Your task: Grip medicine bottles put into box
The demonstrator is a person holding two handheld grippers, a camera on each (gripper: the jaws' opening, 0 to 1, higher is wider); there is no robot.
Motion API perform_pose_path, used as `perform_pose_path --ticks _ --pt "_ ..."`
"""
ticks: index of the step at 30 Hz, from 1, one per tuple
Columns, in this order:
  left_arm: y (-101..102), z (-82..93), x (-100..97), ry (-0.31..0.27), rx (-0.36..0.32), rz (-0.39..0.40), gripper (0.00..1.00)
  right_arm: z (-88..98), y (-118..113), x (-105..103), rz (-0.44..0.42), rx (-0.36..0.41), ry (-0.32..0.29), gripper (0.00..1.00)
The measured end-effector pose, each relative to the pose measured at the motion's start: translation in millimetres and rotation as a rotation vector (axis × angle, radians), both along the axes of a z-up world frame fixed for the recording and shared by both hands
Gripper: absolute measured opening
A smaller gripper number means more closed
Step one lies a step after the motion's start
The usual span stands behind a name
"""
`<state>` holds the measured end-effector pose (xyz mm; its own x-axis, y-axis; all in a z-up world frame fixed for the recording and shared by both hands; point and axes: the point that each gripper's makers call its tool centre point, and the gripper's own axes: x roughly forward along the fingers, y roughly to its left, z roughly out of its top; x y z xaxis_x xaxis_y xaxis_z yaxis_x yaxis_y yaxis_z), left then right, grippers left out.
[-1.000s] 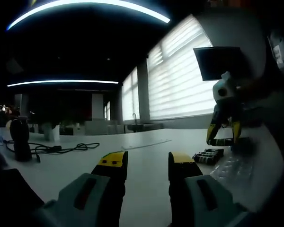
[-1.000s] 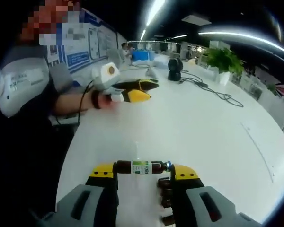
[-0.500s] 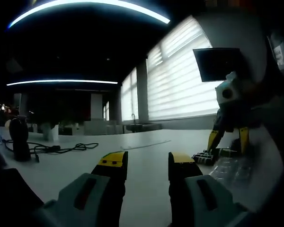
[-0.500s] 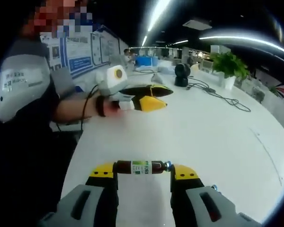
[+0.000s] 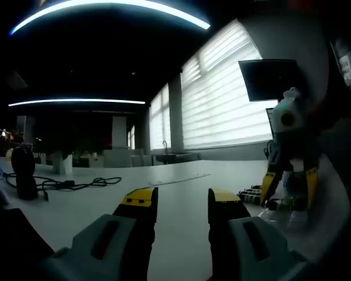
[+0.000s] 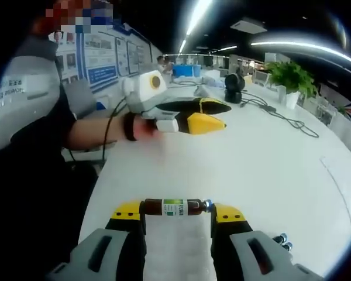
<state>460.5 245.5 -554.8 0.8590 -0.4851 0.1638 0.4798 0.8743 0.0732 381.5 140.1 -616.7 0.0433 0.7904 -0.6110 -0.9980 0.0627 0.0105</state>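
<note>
My right gripper [image 6: 174, 212] is shut on a small brown medicine bottle [image 6: 174, 206] with a green label and blue cap, held crosswise between the yellow tips. Under it lies a pale, see-through ribbed box [image 6: 181, 252]. In the left gripper view the right gripper [image 5: 288, 193] hangs low at the right, the bottle [image 5: 285, 204] just above the clear box [image 5: 289, 215]. Several more dark bottles [image 5: 253, 195] lie in a row on the white table [image 5: 181, 181]; their caps [image 6: 281, 241] show at the lower right. My left gripper [image 5: 181, 202] is open with nothing between its jaws. A hand holds the left gripper [image 6: 202, 117] over the table.
A black cable [image 5: 76, 184] and a black stand [image 5: 23, 172] lie on the far left of the table. A potted plant [image 6: 289, 76] and a black device [image 6: 234, 88] stand farther back. A person's dark sleeve [image 6: 41, 140] borders the table's left edge.
My right gripper has carried the bottle down and sideways, away from the bottle row, until it hangs over the clear box. The left gripper has held still, jaws unchanged.
</note>
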Motion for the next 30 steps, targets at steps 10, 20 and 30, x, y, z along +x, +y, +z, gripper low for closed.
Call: perform_pose_path --ticks 10,20,30 --pt "-15.8 5.8 -12.9 -0.002 -0.058 -0.131 0.28 -9.5 2.4 -1.0 0.026 -0.026 -0.028 0.40" --pt "-39.3 -5.7 -25.8 0.041 0.000 -0.248 0.28 -2.1 0.9 0.4 0.018 -0.002 -0.016 0.34" --pt "-65.4 -21.9 -61.6 0.101 0.059 -0.504 0.32 10.8 -17.0 6.9 -0.003 0.013 -0.026 0.32"
